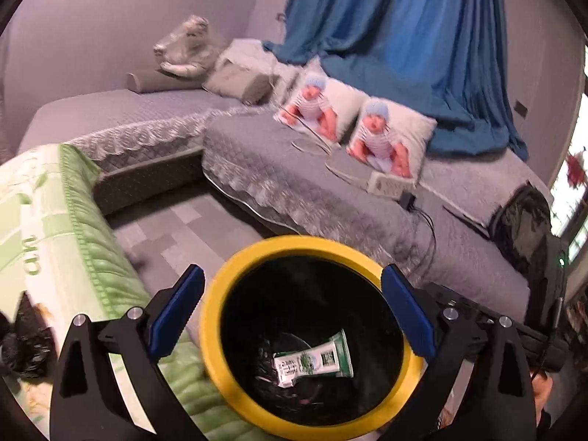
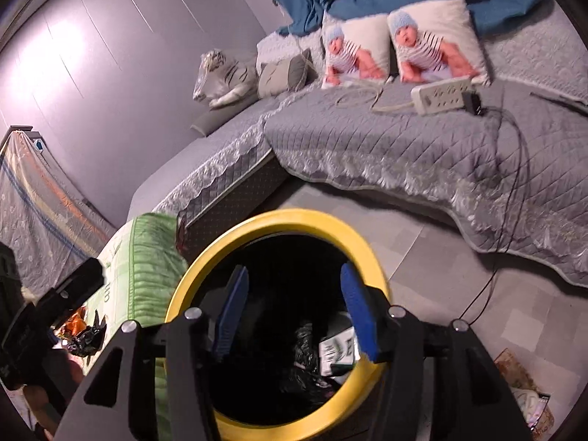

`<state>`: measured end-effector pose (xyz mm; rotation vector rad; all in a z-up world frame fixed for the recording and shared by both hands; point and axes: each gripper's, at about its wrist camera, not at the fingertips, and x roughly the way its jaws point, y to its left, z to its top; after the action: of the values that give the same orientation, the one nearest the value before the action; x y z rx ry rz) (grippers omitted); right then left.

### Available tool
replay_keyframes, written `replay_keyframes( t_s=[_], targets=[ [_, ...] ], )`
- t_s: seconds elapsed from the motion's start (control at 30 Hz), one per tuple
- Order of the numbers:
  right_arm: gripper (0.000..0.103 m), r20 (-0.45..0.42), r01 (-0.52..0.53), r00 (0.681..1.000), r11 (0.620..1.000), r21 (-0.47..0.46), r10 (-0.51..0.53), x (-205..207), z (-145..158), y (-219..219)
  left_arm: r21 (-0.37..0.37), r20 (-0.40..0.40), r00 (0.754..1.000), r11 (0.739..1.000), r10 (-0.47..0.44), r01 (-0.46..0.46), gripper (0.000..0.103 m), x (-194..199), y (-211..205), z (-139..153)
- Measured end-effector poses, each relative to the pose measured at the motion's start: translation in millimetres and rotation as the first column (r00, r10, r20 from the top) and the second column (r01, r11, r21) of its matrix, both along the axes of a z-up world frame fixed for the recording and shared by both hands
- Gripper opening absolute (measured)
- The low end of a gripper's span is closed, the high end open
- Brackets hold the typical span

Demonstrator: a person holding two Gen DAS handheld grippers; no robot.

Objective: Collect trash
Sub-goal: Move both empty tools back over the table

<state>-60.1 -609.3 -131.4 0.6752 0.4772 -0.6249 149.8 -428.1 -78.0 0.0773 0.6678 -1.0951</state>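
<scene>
Both grippers hover over the round yellow-rimmed bin with black liner (image 1: 220,294), just below their fingertips. The left gripper (image 1: 292,310) stands spread wide, empty, with a green-and-white crumpled wrapper (image 1: 316,362) lying in the bin beneath it. The right gripper (image 2: 296,316), jaws partly apart and holding nothing, alone shows a white power strip (image 2: 441,95) on the grey quilted sofa (image 2: 386,147) far ahead

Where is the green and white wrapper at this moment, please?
In both wrist views the green and white wrapper lies inside the yellow-rimmed bin, on its black liner, below the open left tool.
</scene>
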Motion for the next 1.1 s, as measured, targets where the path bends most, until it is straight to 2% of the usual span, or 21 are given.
replay_keyframes(
  t_s=[0.13,0.23,0.3,0.33,0.37,0.4,0.47,0.53,0.6,0.63,0.67,0.7,0.73,0.83,0.9,1.0,1.1],
  targets=[
    [0.05,0.007,0.028,1.0,0.998,-0.058,-0.028,-5,12,7,-0.021,0.058,0.99,0.992,0.129,-0.128,0.093,7,32,21],
    [0.05,0.012,0.004,1.0,0.994,-0.11,-0.002,0,24,20,-0.039,0.097,0.967,0.972,0.235,-0.232,0.093,18,66,42],
    [0.052,0.025,-0.051,0.998,0.989,-0.139,0.055,8,33,33,-0.029,0.133,0.949,0.958,0.286,-0.284,0.094,25,93,56],
    [0.059,0.028,-0.081,0.996,0.984,-0.157,0.087,13,36,40,-0.029,0.16,0.931,0.944,0.329,-0.328,0.095,28,111,63],
    [0.063,0.033,-0.122,0.991,0.976,-0.182,0.13,19,41,51,-0.038,0.173,0.92,0.935,0.353,-0.351,0.095,30,130,70],
    [0.066,0.044,-0.169,0.982,0.964,-0.205,0.181,26,46,63,-0.044,0.184,0.911,0.929,0.37,-0.369,0.095,33,145,75],
    [0.066,0.061,-0.267,0.955,0.934,-0.236,0.289,41,55,86,-0.042,0.23,0.876,0.904,0.424,-0.426,0.095,34,187,84],
    [0.067,0.061,-0.414,0.894,0.87,-0.269,0.444,64,59,123,-0.043,0.266,0.843,0.88,0.467,-0.474,0.095,34,226,87],
    [0.067,0.047,-0.55,0.81,0.786,-0.282,0.584,89,60,160,-0.039,0.295,0.809,0.852,0.508,-0.521,0.095,32,268,85],
    [0.067,0.029,-0.614,0.762,0.736,-0.286,0.647,102,60,181,-0.036,0.312,0.783,0.83,0.538,-0.556,0.095,29,290,83],
    [0.067,0.015,-0.655,0.726,0.698,-0.288,0.688,111,60,197,-0.035,0.32,0.762,0.811,0.563,-0.584,0.095,26,310,80],
    [0.067,-0.003,-0.718,0.663,0.635,-0.284,0.748,127,58,222,-0.032,0.323,0.745,0.794,0.584,-0.608,0.095,25,326,77],
    [0.067,-0.018,-0.756,0.62,0.591,-0.28,0.784,136,55,239,-0.025,0.322,0.73,0.777,0.602,-0.629,0.095,20,344,71],
    [0.067,-0.122,-0.841,0.509,0.462,-0.282,0.852,173,45,297,-0.003,0.296,0.693,0.726,0.657,-0.687,0.095,11,386,54],
    [0.067,-0.172,-0.876,0.455,0.404,-0.264,0.873,194,39,324,0.007,0.243,0.691,0.711,0.681,-0.703,0.095,8,405,43],
    [0.067,-0.214,-0.908,0.394,0.343,-0.242,0.894,215,34,353,0.014,0.156,0.683,0.69,0.713,-0.724,0.095,4,425,27],
    [0.067,-0.256,-0.914,0.382,0.323,-0.245,0.888,229,29,369,0.041,0.134,0.67,0.671,0.731,-0.74,0.095,7,434,14]
  ],
)
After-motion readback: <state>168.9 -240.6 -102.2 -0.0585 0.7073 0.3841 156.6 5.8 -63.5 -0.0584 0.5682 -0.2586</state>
